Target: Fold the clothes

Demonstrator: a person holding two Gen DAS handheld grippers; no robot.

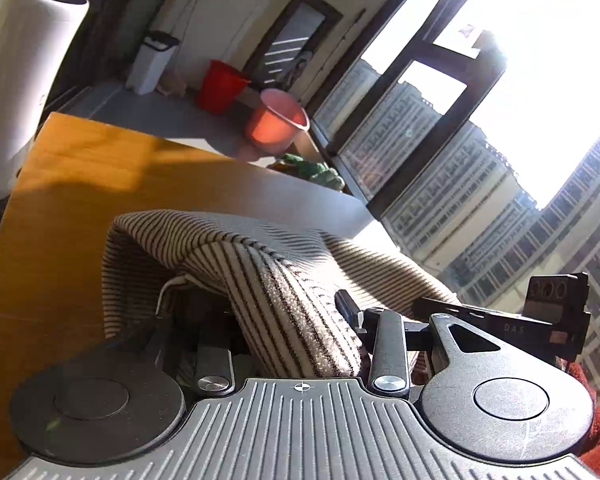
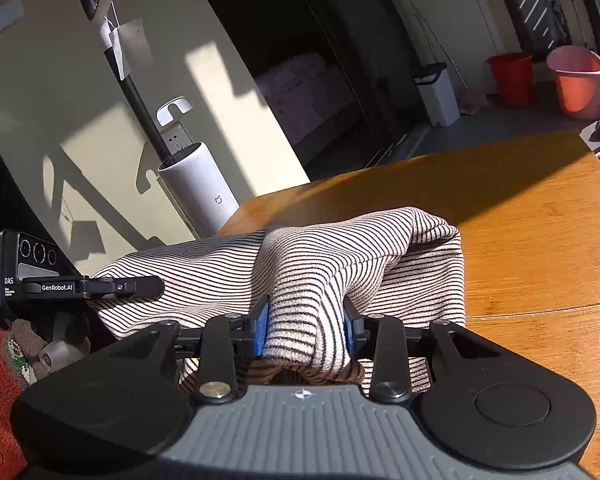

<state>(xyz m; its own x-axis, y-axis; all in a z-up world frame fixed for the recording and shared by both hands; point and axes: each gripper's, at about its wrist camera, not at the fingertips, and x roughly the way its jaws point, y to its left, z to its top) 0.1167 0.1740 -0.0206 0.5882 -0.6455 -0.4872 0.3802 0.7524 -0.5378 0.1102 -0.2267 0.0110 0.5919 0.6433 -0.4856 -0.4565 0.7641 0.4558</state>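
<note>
A cream garment with thin black stripes (image 1: 228, 248) is held up over the wooden table (image 1: 72, 184). My left gripper (image 1: 288, 312) is shut on a bunched fold of it; the cloth drapes over and hides the left finger. In the right wrist view the same striped garment (image 2: 340, 252) hangs from my right gripper (image 2: 306, 320), whose blue fingertips (image 2: 260, 322) pinch a fold. The left gripper shows at the left of the right wrist view (image 2: 100, 286), beside the cloth. The right gripper shows at the right of the left wrist view (image 1: 540, 320).
A white vacuum stand (image 2: 198, 190) is by the table's far left corner. A red bucket (image 2: 510, 78), a pink bucket (image 2: 578, 80) and a white bin (image 2: 438, 94) stand on the floor beyond. Large windows (image 1: 440, 128) are at the right. Red fabric (image 2: 0, 384) lies at lower left.
</note>
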